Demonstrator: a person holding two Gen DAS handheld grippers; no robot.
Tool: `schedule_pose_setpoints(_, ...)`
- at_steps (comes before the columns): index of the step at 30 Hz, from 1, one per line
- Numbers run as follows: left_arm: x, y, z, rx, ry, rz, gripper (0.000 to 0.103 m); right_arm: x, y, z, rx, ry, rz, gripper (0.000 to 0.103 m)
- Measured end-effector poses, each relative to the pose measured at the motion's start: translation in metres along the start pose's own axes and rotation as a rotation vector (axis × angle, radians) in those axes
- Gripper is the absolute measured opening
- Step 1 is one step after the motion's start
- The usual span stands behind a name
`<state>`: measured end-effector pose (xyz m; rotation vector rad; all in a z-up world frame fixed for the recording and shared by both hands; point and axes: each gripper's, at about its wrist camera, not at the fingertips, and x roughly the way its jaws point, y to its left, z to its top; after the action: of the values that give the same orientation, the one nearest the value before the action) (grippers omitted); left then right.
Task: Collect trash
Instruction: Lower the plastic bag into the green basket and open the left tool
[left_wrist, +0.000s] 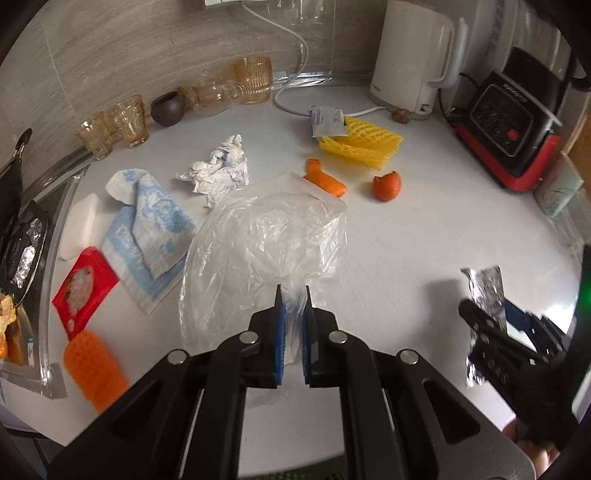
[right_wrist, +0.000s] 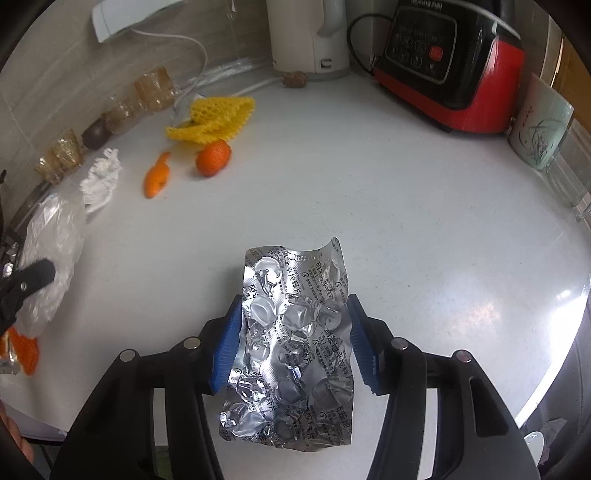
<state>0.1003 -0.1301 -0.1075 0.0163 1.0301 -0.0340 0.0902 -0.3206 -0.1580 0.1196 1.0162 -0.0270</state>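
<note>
Bag (left_wrist: 258, 236) in left tongs (left_wrist: 293, 295) (clamped).

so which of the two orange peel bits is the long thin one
The orange peel strip, lying just beyond the clear plastic bag. The other, the curled peel piece, sits to its right in the left wrist view and is rounded, cupped like a shell.

Domestic kitchen: white desk (left_wrist: 424, 229) against tiled wall, electric kettle (left_wrist: 413, 59), red-and-black blender base (left_wrist: 509, 129), amber glass cups (left_wrist: 253, 79), stove corner (left_wrist: 22, 243) at left.
</note>
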Motion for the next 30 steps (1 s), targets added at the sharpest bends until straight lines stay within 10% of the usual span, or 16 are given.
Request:
schedule_pose_setpoints(8, -0.052, 0.015, -0.054, 0.063, 0.018, -0.116, 0.007, -0.072, 0.031, -0.032, -0.031, -0.058, 0.024, 0.055)
schedule_pose_setpoints(24, -0.069, 0.02, -0.202, 0.487, 0.302, -0.454, 0.008, -0.166, 0.054, -0.15, 0.133, -0.08, -0.097, 0.056)
schedule_pose_setpoints(30, -0.057, 0.015, -0.226, 0.533, 0.367, -0.467, 0.035, -0.181, 0.045, -0.182, 0.203, -0.071, -0.15, 0.056)
